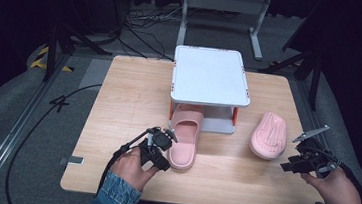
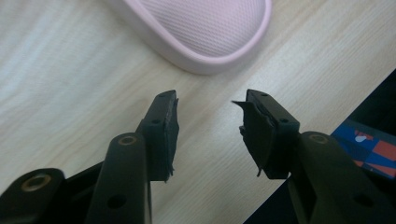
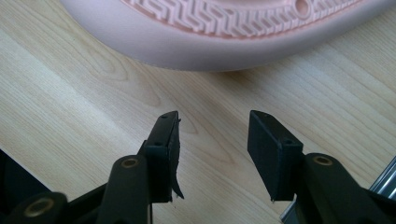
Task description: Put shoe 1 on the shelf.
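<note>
Both tools are spread and empty, the left tool [image 1: 160,148] just beside the upright slipper [image 1: 185,137], whose toe sits under the rack [image 1: 210,77], the right tool [image 1: 305,159] near the sole-up slipper [image 1: 269,135] lying right on the worktop [image 1: 128,102], likely poised to grasp.

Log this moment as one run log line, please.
left gripper open beside upright pink slipper | right gripper open near overturned pink slipper | both slippers on wooden table | white rack behind
</note>
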Motion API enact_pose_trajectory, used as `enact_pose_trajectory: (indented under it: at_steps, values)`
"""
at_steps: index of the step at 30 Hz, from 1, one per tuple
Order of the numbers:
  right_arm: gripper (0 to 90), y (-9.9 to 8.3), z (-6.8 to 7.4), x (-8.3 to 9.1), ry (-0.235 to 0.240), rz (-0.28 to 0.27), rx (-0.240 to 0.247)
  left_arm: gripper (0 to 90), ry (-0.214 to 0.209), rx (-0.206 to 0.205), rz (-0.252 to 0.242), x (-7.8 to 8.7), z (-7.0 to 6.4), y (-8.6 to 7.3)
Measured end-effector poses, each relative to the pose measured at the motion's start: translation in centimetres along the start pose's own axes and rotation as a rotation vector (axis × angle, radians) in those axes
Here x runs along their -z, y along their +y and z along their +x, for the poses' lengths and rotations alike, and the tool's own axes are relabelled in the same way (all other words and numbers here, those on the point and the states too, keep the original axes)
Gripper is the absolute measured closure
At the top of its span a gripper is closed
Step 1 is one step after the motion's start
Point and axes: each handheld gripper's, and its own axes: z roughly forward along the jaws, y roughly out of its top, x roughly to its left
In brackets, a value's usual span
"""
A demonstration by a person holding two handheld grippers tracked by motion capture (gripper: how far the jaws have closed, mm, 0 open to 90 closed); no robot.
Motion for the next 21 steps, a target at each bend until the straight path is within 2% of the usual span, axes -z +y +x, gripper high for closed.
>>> enact_pose_trajectory:
  at_steps: [5,14,16,21]
  values:
    - [53.8,0.1,0.1,0.0,0.001,-0.003,-0.001,58.9,-0.007,-0.040,0.055,-1.9,-0.9,0.6]
    - [53.7,-0.2,-0.1,-0.1,0.001,0.002,-0.004,59.2,-0.033,-0.091,0.099,-4.1,-2.2,1.7]
    - [53.7,-0.4,-0.1,0.0,0.000,0.003,-0.006,61.9,-0.037,-0.085,0.114,-4.4,-2.3,2.0]
    - [53.7,-0.7,0.0,0.0,-0.005,0.006,-0.015,64.8,-0.057,-0.087,0.106,-4.7,-2.2,2.4]
